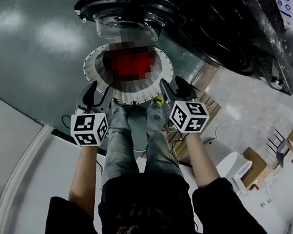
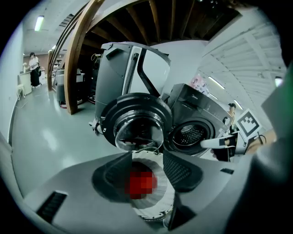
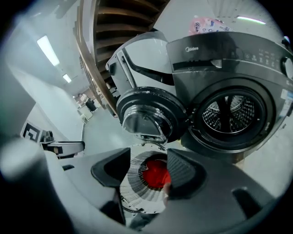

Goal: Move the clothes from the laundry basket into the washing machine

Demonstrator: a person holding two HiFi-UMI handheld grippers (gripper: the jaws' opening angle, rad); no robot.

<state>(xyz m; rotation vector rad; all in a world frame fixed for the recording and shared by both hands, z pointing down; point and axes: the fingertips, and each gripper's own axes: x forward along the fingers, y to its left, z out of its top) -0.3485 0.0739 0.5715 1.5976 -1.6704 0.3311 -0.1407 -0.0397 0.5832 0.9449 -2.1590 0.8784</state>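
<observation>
Clothes point(image 3: 155, 173) show as a red bundle at the bottom of the white slatted laundry basket point(image 3: 133, 185), and only your right gripper view gives them plainly. Your head view shows the basket on the floor just past your feet. It sits below the swung-out door point(image 1: 123, 13) of the washing machine point(image 1: 231, 29), and your left gripper point(image 1: 99, 96) and right gripper point(image 1: 174, 88) hang side by side over its near rim. The drum point(image 3: 229, 114) lies open to both gripper views, but your head view does not reach it. Each gripper's jaws stand partly apart with nothing between the pads; you see the basket beyond the gap. Your left gripper view catches the right gripper's marker cube point(image 2: 249, 123) at its right edge. Your right gripper view catches the left gripper at its own left edge.
</observation>
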